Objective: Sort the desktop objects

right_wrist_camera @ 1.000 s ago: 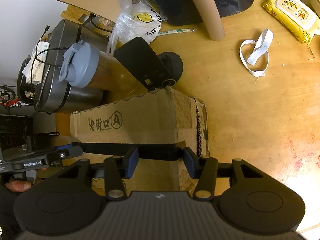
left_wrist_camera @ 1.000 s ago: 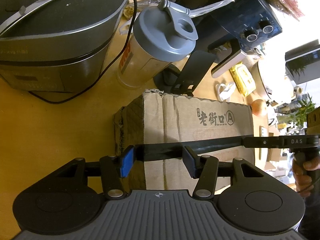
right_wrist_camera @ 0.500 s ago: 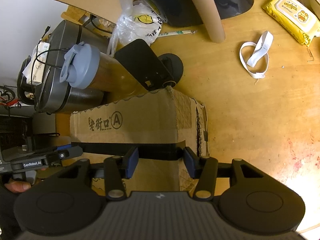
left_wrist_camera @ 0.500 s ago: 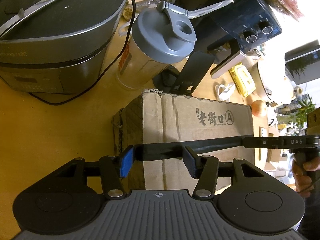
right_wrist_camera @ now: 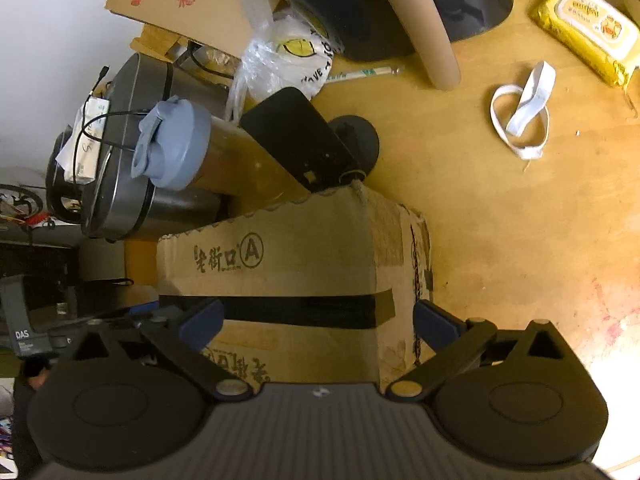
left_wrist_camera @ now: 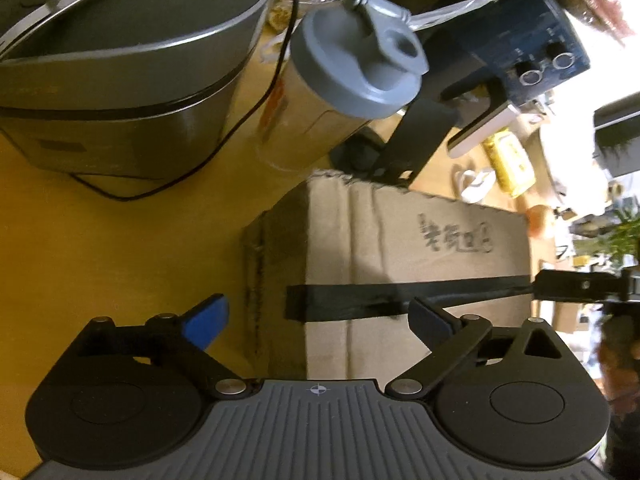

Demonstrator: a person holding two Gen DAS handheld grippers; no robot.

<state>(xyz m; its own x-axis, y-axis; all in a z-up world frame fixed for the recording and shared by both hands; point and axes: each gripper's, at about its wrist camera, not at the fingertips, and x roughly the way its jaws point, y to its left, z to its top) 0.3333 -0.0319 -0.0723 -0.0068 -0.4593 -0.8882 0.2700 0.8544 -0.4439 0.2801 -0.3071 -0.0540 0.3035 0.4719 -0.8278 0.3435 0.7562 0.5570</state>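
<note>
Just ahead of my left gripper [left_wrist_camera: 316, 320] I see a brown cardboard box [left_wrist_camera: 420, 248] banded with black tape [left_wrist_camera: 400, 298] and printed with dark characters, blurred here. Beyond it, a grey-lidded shaker bottle [left_wrist_camera: 352, 76]. Right of my right gripper [right_wrist_camera: 316, 322], a white strap [right_wrist_camera: 520, 116] and yellow wipes pack [right_wrist_camera: 588, 30] on the orange-tan desk [right_wrist_camera: 500, 220].

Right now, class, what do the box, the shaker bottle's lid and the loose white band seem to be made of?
The box looks like matte brown corrugated cardboard: wavy cut edge, creased faces, printed ink, glossy black tape.
The shaker bottle's lid seems smooth grey moulded plastic, with a flip cap.
The white band is limp and flat, probably woven elastic or fabric.
</note>
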